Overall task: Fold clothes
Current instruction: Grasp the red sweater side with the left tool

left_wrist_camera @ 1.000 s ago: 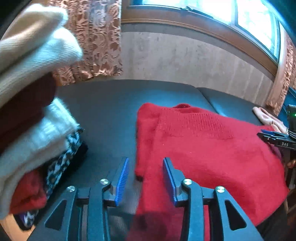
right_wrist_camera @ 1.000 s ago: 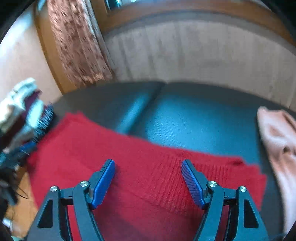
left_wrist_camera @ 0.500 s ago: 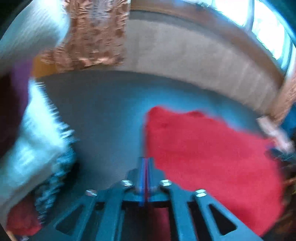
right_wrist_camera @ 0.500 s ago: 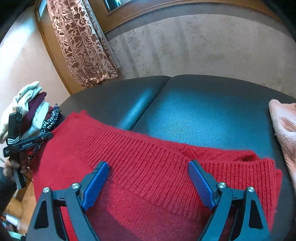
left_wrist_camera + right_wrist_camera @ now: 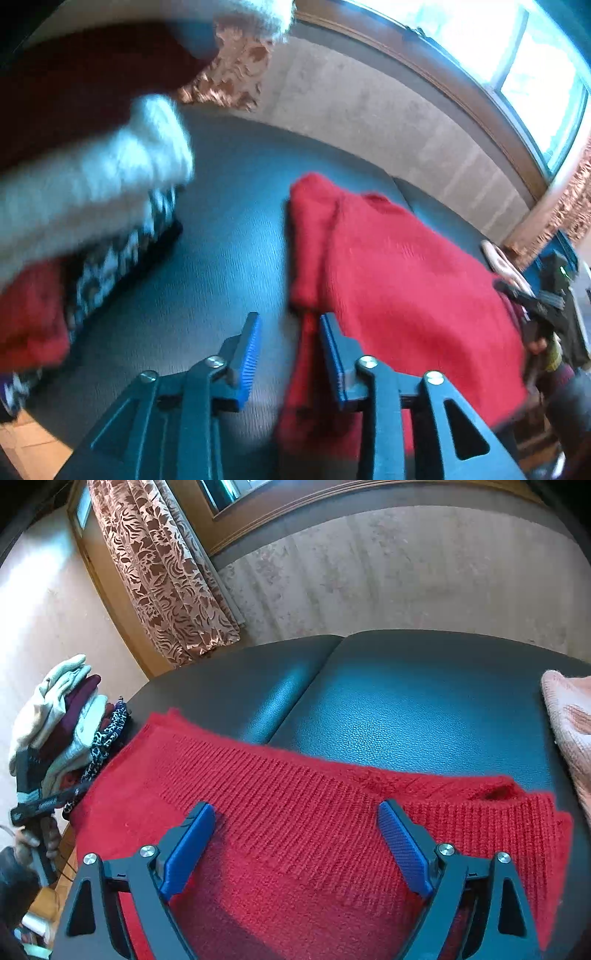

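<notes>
A red knit sweater (image 5: 399,280) lies spread on the dark padded surface (image 5: 221,240). My left gripper (image 5: 289,321) hovers at its left edge. Its jaws are opening, and a strip of red cloth shows below the gap without being pinched. The blue pads (image 5: 248,354) touch nothing. In the right wrist view, the sweater's ribbed hem (image 5: 295,775) runs across under my right gripper (image 5: 295,808). That gripper is wide and still opening, with nothing gripped. The left gripper (image 5: 37,805) also shows at the far left of that view, held in a hand.
A stack of folded clothes (image 5: 92,184) in white, maroon, red and a leopard print stands close on the left, seen also as the stack (image 5: 66,723). A pink garment (image 5: 569,731) lies at the right edge. Patterned curtains (image 5: 166,572) and a wall stand behind.
The left gripper stood open, snapped shut half a second ago, and has opened again while rolling and swinging toward the stack. The right gripper's jaws have widened over the hem.
</notes>
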### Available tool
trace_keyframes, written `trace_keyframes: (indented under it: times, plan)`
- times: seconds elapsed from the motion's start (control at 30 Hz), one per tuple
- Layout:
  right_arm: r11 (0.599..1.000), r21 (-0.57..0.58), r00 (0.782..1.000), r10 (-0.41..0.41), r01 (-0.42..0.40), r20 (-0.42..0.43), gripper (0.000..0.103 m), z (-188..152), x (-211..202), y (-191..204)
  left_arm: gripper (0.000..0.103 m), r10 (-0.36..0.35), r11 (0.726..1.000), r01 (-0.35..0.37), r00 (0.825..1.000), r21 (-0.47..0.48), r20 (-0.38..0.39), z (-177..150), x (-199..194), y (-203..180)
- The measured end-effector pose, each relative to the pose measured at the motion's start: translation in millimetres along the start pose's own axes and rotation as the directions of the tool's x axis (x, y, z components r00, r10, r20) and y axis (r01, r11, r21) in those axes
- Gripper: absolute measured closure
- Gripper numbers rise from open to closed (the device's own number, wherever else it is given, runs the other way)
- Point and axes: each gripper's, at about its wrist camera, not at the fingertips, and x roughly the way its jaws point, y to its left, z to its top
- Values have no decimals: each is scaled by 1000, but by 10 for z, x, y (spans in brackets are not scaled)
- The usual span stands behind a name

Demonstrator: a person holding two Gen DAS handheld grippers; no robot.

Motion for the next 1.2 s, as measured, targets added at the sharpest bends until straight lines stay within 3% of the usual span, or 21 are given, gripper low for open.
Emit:
trace_keyframes:
  times: [0.2,0.33,0.6,0.63,0.67,0.7,0.83,0.93,0.97,1.07,1.13,1.2]
  plan:
    - [1000,-5,1000,3,-3,-4,9,3,7,16,68,-93,995,92,995,-33,-22,-116,-77,-21]
    - [1000,-13,1000,1,-1,-11,7,9,21,38,68,-146,980,149,989,-133,34,-17,-201,135]
    - [999,-41,1000,-19,18,-19,3,7,41,97,66,-184,982,186,981,31,-61,-123,-154,-177]
    - [999,-43,1000,-20,19,-21,3,10,43,99,69,-164,983,170,983,66,-83,-134,-118,-251]
    - [999,-45,1000,-21,20,-23,2,12,46,102,80,-107,988,116,990,98,-95,-135,-80,-309]
    - [999,-48,999,-22,20,-25,2,14,49,106,98,-83,993,90,993,79,-86,-125,-124,-269]
    - [997,-71,999,-34,31,-35,0,15,61,143,98,9,1000,-9,997,-9,-72,-139,-284,-54]
    - [997,-67,999,-29,26,-31,0,14,64,121,97,34,999,-35,996,-1,-85,-227,-261,6]
    - [998,-65,999,-26,25,-30,0,14,64,114,97,37,999,-36,996,11,-87,-196,-282,-39]
    - [998,-63,999,-25,23,-27,0,12,60,112,81,36,998,-35,999,49,-27,-63,-354,-260]
    - [998,-62,999,-23,22,-26,0,10,58,111,66,22,995,-23,1000,98,18,62,-428,-406]
    - [998,-61,999,-22,20,-24,0,9,56,111,61,32,987,-38,999,154,43,212,-412,-538]
